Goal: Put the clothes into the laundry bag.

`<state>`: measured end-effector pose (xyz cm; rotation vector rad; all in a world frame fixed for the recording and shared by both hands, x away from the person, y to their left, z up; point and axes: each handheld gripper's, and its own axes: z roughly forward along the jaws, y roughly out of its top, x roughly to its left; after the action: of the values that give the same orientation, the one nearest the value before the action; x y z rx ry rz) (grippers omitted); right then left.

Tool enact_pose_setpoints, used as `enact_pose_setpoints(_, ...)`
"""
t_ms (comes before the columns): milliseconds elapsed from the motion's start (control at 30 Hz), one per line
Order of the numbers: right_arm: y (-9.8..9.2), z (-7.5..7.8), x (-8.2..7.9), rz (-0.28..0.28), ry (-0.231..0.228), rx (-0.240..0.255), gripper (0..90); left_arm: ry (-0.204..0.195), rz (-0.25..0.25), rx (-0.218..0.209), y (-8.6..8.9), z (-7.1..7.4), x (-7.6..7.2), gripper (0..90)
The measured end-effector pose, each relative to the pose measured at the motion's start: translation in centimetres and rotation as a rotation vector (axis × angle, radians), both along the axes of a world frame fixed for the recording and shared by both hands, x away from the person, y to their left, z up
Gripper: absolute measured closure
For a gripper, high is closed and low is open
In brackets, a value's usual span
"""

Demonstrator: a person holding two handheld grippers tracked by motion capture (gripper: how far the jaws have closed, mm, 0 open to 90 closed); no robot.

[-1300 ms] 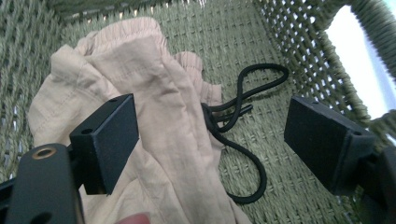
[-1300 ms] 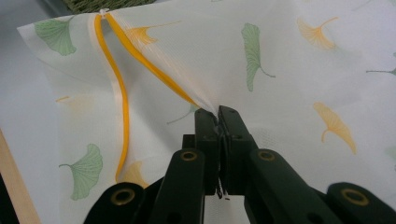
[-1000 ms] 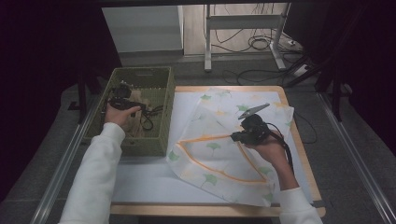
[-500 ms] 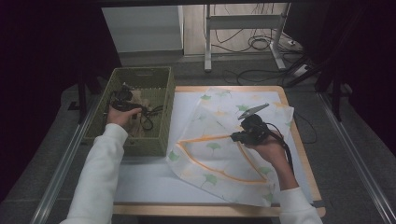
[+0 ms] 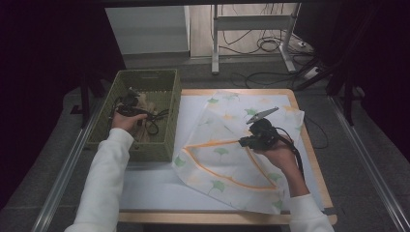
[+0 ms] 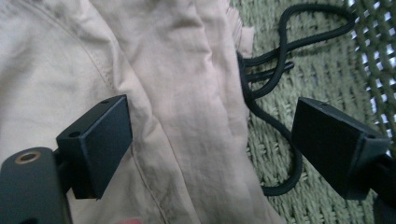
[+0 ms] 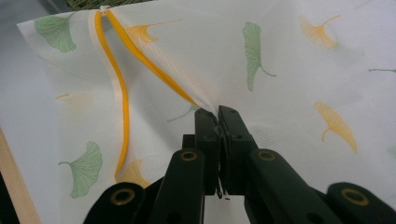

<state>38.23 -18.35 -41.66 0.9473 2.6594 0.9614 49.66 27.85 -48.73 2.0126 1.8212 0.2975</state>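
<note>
- The right gripper [image 7: 218, 113] is clenched on the bag [image 7: 280, 70], a white mesh pouch printed with green and orange ginkgo leaves.
- Its jaws pinch the fabric right at the orange trim [image 7: 122, 100] that borders the bag's opening; the cloth puckers into the jaws.
- In the high view the bag [image 5: 227, 159] lies spread on the white-topped table [image 5: 150, 186], on its right half, with the right gripper [image 5: 243, 142] over the bag's middle and the hand behind it.
- The left gripper [image 6: 210, 140] stands released, jaws wide apart, just above the garment [image 6: 177, 93], a crumpled beige cloth.
- One jaw is over the cloth, the other over the woven basket floor beside it; no pad presses on anything.
- A black cord [image 6: 280, 60] loops on the basket floor next to the garment.
- The green basket [image 5: 167, 92] sits at the table's left edge, touching the bag's corner; the left gripper [image 5: 129, 104] reaches down into it.
</note>
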Motion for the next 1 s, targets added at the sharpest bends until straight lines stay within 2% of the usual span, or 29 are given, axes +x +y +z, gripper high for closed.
enact_pose_setpoints(467, -0.1, 0.1, 0.0, 0.001, 0.000, 0.003, 86.1, 0.091, -0.003, 0.055, 0.0, -1.5, 0.7, 14.6)
enact_pose_setpoints(800, -0.1, 0.1, -0.1, 0.002, -0.002, 0.005, 86.1, 0.117, -0.011, 0.109, -0.4, -2.1, 1.0, 16.3)
enact_pose_setpoints(833, -0.1, 0.1, -0.1, 0.001, -0.002, 0.005, 86.1, 0.124, -0.017, 0.121, -0.4, -2.2, 1.0, 16.3)
enact_pose_setpoints(867, -0.1, 0.1, -0.1, 0.001, -0.002, 0.003, 86.1, 0.127, -0.025, 0.152, -0.7, -2.3, 1.0, 17.7)
enact_pose_setpoints(1000, -0.1, 0.1, -0.1, 0.002, -0.001, 0.002, 86.1, 0.130, -0.016, 0.156, -0.6, -2.3, 1.1, 21.0)
